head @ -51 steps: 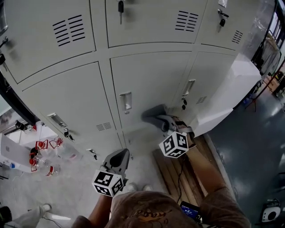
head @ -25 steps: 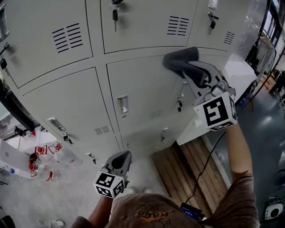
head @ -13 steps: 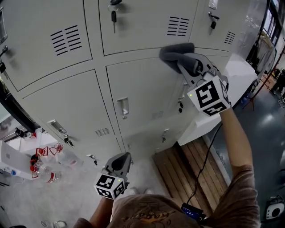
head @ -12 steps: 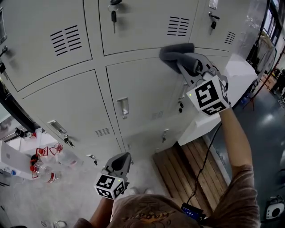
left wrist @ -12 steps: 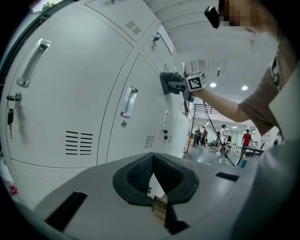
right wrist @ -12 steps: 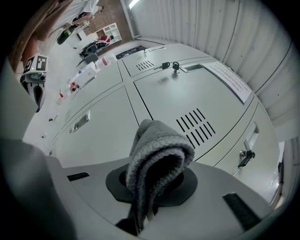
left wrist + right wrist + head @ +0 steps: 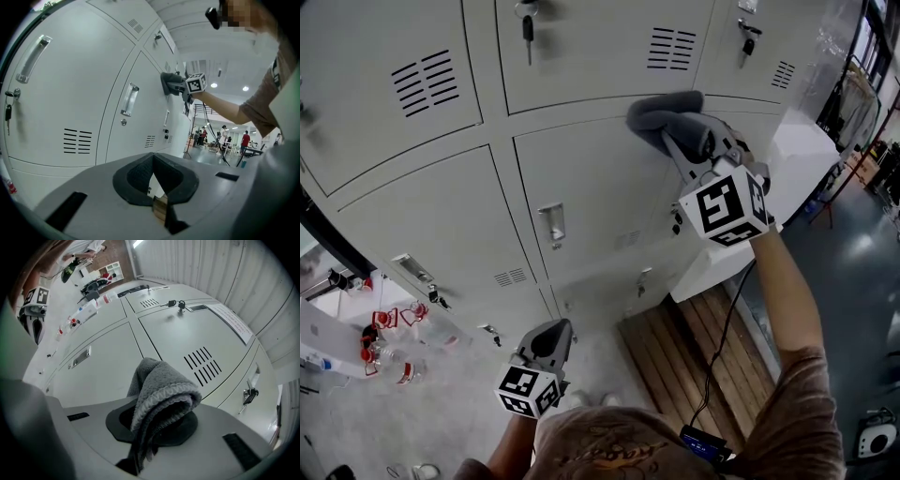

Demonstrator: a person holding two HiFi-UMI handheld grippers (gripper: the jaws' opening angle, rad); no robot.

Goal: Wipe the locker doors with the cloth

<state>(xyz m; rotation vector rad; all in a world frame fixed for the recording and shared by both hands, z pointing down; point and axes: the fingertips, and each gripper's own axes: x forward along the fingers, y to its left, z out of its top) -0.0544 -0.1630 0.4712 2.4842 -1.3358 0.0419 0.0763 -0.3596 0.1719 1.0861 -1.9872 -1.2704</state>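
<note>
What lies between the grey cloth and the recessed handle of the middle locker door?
Nothing stands there. The head view shows only bare door panel between the cloth and the handle.

Wearer and rig, as I read them off the feeds.
Brown short-sleeved T-shirt (image 7: 609,448), faded print on the chest. I note the left gripper (image 7: 558,328) and right gripper (image 7: 673,129) match: pale grey shells, dark textured pads (image 7: 136,176), each with a white cube (image 7: 724,208) bearing black square markers. A thin black cable (image 7: 722,337) runs from the right one to a small dark device (image 7: 698,441) with a blue-lit face.
</note>
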